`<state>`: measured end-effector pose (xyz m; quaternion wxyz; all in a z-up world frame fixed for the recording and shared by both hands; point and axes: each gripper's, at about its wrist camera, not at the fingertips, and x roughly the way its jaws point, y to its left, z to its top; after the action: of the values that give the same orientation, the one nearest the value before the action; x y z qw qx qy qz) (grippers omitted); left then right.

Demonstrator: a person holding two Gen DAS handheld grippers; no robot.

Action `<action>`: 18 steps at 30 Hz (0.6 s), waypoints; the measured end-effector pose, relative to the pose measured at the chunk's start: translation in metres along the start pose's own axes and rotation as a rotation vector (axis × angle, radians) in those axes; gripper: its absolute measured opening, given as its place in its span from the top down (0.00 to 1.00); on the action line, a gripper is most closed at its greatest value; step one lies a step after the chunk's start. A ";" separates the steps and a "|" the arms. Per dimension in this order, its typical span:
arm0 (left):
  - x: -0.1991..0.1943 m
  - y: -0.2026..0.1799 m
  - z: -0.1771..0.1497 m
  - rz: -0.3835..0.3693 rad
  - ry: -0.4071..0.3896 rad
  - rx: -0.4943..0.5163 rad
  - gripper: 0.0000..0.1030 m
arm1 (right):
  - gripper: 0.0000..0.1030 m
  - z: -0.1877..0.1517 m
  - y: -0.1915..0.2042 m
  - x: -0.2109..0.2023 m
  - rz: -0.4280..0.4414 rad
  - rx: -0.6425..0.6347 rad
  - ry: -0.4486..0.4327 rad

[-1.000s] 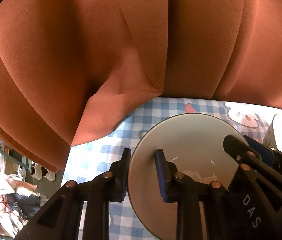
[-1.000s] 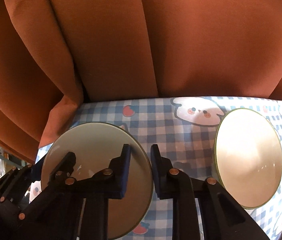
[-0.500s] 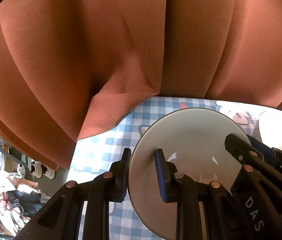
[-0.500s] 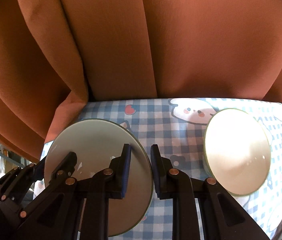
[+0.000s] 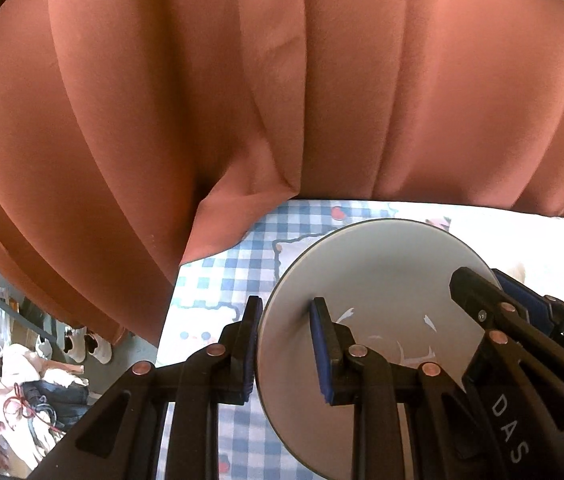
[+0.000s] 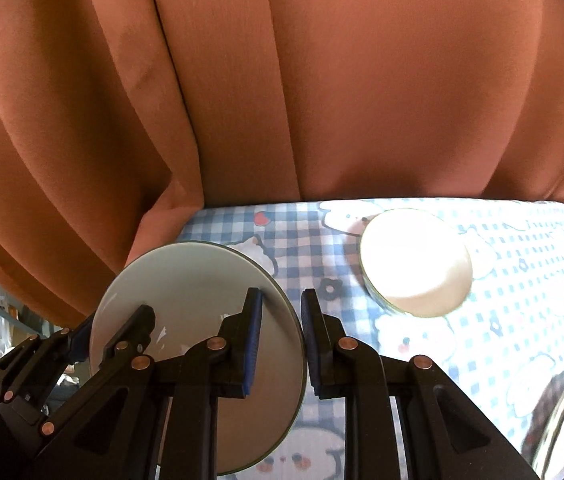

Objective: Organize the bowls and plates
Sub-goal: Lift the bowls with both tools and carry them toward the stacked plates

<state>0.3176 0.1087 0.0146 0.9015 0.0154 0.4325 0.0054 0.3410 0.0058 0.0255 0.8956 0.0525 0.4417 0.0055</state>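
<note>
Two claws grasp one grey plate [image 5: 381, 280] between them, each clenched on an opposite edge of its rim. In the left wrist view the left claw [image 5: 283, 344] sits nearest the lens, its blue-padded fingers [image 5: 319, 352] closed over the plate's left rim, and the right claw [image 5: 493, 300] shows at the plate's far right edge. In the right wrist view the right claw [image 6: 280, 340] pinches the plate's [image 6: 186, 280] right rim, while the left claw [image 6: 114, 332] grips the opposite edge at lower left. The plate is tilted and appears held above the table [image 6: 521, 280], which is covered in one blue-and-white checked cloth printed with cartoon animals. Beyond the plate, only the right wrist view shows one pale bowl [image 6: 415, 260] clearly, sitting on the cloth well apart from the plate and brightly lit; in the left wrist view that side of the table is washed out by glare and the bowl cannot be made out. The right wrist view alone also catches a dark-patterned object [image 6: 553, 408] at the lower right edge, too blurred to identify. The left wrist view alone shows a floor area at lower left with scattered clothing [image 5: 22, 380] and a few pale shoes [image 5: 82, 344]. Farthest back in both views hangs one rust-orange curtain [image 5: 282, 80] in deep folds, its hem touching the table's far edge.
</note>
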 end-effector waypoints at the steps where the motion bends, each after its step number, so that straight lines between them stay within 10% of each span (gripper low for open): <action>1: -0.004 -0.001 -0.002 -0.004 -0.003 0.005 0.78 | 0.77 -0.003 0.000 -0.007 -0.004 0.003 -0.004; 18: -0.079 -0.058 -0.059 -0.007 -0.041 0.052 0.78 | 0.77 -0.058 -0.048 -0.089 -0.032 0.028 -0.040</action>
<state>0.2222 0.0499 0.0372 0.9094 0.0375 0.4142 -0.0095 0.2390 -0.0421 0.0558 0.9035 0.0583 0.4243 -0.0160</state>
